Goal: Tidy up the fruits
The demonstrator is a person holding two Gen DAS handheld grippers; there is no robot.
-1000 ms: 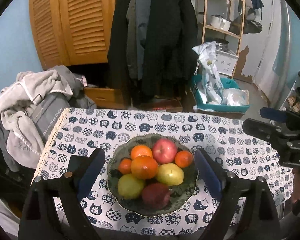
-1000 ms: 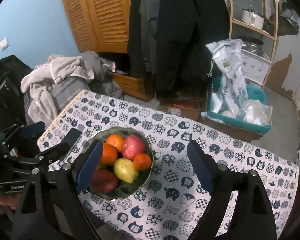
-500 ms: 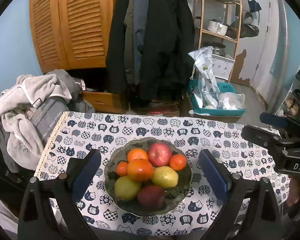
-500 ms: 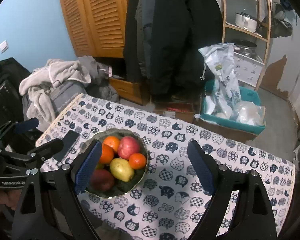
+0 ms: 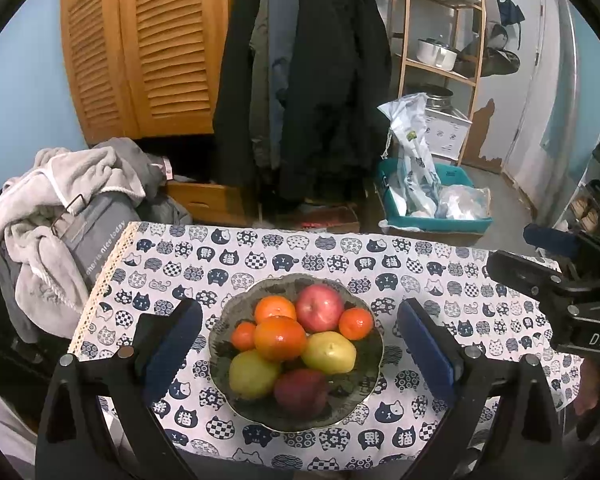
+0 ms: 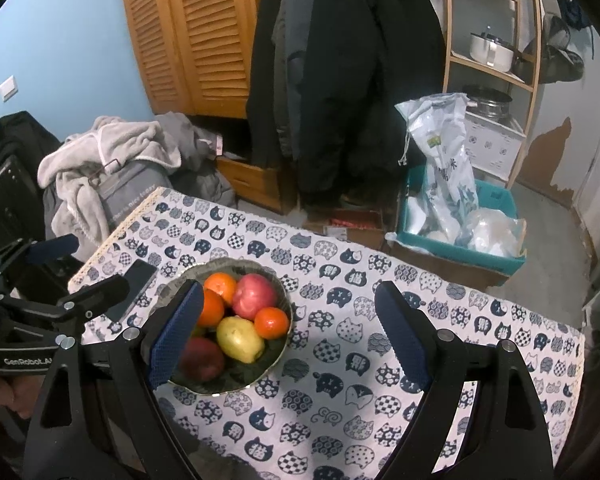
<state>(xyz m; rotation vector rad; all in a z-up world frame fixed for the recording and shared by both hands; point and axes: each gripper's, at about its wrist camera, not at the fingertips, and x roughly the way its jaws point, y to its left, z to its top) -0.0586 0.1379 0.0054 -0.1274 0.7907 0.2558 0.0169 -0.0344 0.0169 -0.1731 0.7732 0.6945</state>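
All fruit lies piled in the bowl [image 5: 260, 412]; my left gripper [image 5: 300, 344] and right gripper [image 6: 288, 328] hover agape, empty. Sorted already, or awaiting unloading: undetermined.

My claws' pads [image 5: 172, 350] are dark blue. The tablecloth [image 5: 340, 252] is white with navy cat faces. The bowl [image 5: 220, 344] is dark green, holding orange, red and yellow fruit [image 5: 280, 338].
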